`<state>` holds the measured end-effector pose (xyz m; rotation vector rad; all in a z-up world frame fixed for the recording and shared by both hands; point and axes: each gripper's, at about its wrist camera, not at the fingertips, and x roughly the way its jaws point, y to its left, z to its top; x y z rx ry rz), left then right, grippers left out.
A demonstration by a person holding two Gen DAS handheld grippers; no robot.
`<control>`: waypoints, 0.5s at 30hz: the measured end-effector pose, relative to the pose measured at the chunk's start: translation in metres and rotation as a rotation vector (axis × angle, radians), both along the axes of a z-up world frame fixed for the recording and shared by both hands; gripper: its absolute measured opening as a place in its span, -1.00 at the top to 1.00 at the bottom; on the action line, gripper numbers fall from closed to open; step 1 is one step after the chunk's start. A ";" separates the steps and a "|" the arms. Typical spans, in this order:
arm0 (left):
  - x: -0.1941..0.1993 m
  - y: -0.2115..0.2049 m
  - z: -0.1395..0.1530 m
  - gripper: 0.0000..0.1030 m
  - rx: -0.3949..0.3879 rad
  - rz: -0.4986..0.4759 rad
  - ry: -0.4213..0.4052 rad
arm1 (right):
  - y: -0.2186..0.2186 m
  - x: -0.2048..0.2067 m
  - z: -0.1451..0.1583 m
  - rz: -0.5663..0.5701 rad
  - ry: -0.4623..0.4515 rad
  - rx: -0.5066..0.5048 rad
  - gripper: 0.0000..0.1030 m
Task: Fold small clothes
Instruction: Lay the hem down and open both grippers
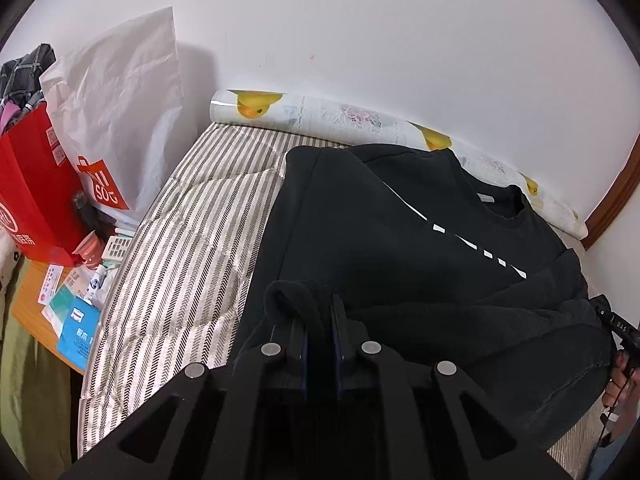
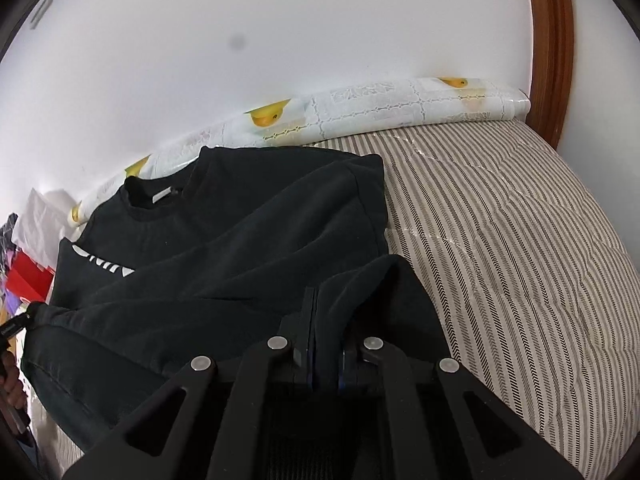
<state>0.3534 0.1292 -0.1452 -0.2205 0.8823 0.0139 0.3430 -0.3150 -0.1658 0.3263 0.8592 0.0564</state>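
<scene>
Black sweatshirt (image 1: 400, 248) spread on striped bed (image 1: 192, 248), near hem pinched in both nearly closed jaws. Left gripper (image 1: 320, 320), right gripper (image 2: 326, 320). Risk: thick fabric slipping free, apparently bunching mid-fold.

Left matte-black two-finger gripper (image 1: 320, 312), bottom centre of frame: angular linkage arms with triangular cut-outs, four round silver pivot pins, blue-edged pads on the inner finger faces. Right matte-black gripper (image 2: 326, 320): same build, same four pins. Person's hand (image 1: 618, 380) at right edge, thin black cable beside it.
</scene>
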 end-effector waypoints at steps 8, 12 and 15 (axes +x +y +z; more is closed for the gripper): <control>-0.024 0.000 0.012 0.39 -0.008 -0.003 0.017 | -0.003 -0.047 0.032 -0.004 -0.042 -0.057 0.26; -0.050 0.001 0.019 0.17 -0.002 -0.002 -0.002 | -0.006 -0.087 0.042 -0.005 -0.061 -0.052 0.05; -0.073 0.000 0.016 0.07 -0.013 -0.011 0.000 | -0.006 -0.110 0.037 -0.005 -0.038 -0.047 0.03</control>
